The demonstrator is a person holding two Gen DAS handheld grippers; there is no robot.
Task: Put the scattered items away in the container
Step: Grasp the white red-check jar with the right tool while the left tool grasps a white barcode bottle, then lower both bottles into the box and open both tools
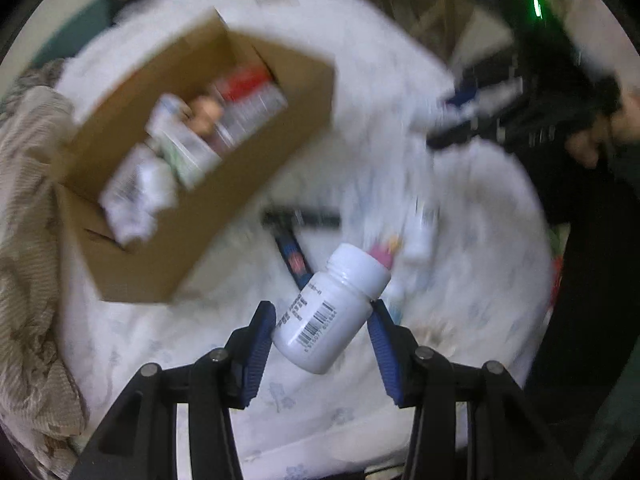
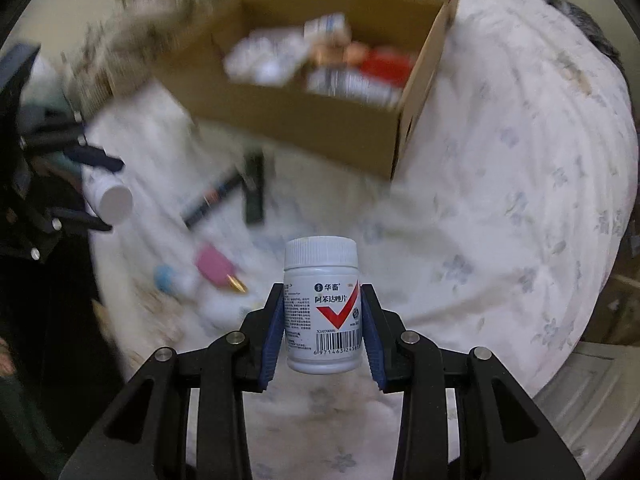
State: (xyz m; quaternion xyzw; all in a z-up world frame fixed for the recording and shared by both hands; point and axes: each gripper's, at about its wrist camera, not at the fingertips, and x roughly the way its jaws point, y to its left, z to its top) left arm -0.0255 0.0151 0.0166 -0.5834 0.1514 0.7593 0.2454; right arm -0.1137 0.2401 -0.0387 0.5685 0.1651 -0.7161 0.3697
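On a flowered bedsheet (image 2: 500,240), the cardboard box (image 2: 320,120) already held several packets. Each gripper's jaws were clamped on a white pill bottle; pens (image 2: 224,196), a pink item and another bottle remained scattered.

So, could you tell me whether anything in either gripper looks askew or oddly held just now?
Yes. The white bottle in the left gripper sits tilted between the pads, cap pointing up and to the right, so the grip looks uneven. The labelled pill bottle in the right gripper stands upright and squarely clamped.
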